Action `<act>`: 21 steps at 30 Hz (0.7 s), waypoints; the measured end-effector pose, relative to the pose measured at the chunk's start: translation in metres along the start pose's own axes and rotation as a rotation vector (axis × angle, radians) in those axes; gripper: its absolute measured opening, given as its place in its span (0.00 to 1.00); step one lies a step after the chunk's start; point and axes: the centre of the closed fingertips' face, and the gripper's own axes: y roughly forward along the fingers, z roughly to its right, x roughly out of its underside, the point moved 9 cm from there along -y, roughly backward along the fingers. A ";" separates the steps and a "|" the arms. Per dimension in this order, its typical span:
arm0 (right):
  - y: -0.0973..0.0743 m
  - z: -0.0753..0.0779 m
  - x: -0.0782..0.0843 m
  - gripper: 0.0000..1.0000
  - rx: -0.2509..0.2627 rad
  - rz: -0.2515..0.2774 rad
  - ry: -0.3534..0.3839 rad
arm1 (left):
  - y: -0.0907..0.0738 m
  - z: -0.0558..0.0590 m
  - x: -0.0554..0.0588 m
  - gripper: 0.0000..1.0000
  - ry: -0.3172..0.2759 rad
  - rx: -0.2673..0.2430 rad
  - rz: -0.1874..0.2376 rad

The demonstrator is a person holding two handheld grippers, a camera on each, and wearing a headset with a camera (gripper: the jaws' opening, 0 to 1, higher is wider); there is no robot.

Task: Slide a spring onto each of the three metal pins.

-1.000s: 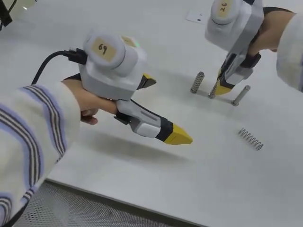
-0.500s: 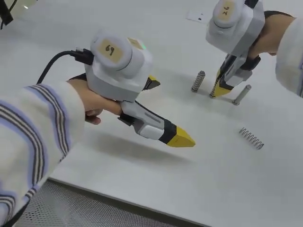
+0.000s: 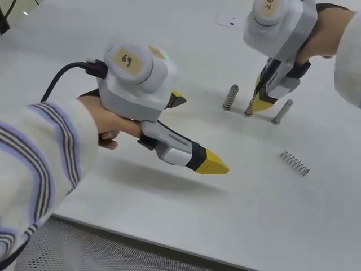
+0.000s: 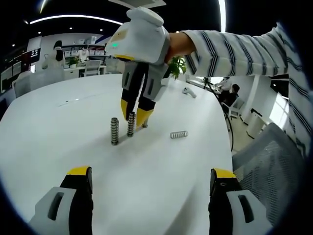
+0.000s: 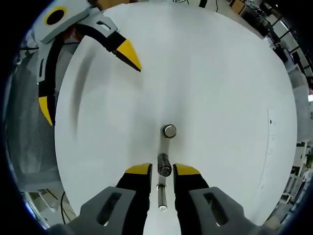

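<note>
Three metal pins stand in a row. The left pin [image 3: 230, 97] [image 4: 114, 130] wears a spring. My right gripper [image 3: 259, 104] [image 5: 163, 170] comes down from above over the middle pin, shut on the spring [image 5: 165, 164] [image 4: 130, 124] that sits on it. The third pin [image 3: 281, 112] [image 5: 160, 198] is bare. A loose spring [image 3: 295, 163] [image 4: 179, 134] lies flat on the table to the right of the pins. My left gripper [image 3: 217, 164] [image 4: 151, 178] hovers open over the table short of the pins, with nothing between its jaws.
The white table [image 3: 169, 220] is bare around the pins. Its near edge [image 3: 141, 240] runs over a grey mesh surface. A small white object [image 3: 231, 21] lies at the far side. A black cable [image 3: 56, 82] trails from the left gripper.
The head view has shifted slightly. Both grippers hold about the same places, the right one still at the middle pin.
</note>
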 end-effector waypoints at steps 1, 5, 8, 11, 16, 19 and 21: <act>-0.001 0.001 0.000 0.16 0.005 -0.001 0.001 | 0.000 0.000 -0.001 0.98 0.000 0.001 0.001; -0.010 -0.001 0.001 0.20 0.018 0.014 0.016 | 0.000 0.000 -0.002 0.98 0.002 0.001 -0.001; -0.019 -0.004 0.003 0.20 0.026 0.032 0.027 | 0.000 0.000 -0.003 0.98 0.007 0.002 -0.008; -0.027 -0.007 0.006 0.20 0.041 0.048 0.031 | -0.001 0.000 -0.004 0.97 -0.001 0.006 -0.013; -0.043 -0.018 0.009 0.20 0.034 0.105 0.065 | -0.002 0.000 -0.003 0.97 0.002 0.008 -0.021; -0.051 -0.026 0.013 0.19 0.042 0.120 0.080 | -0.002 0.000 -0.002 0.97 0.005 0.012 -0.029; -0.054 -0.029 0.016 0.16 0.043 0.131 0.095 | -0.003 0.000 -0.002 0.97 0.006 0.013 -0.031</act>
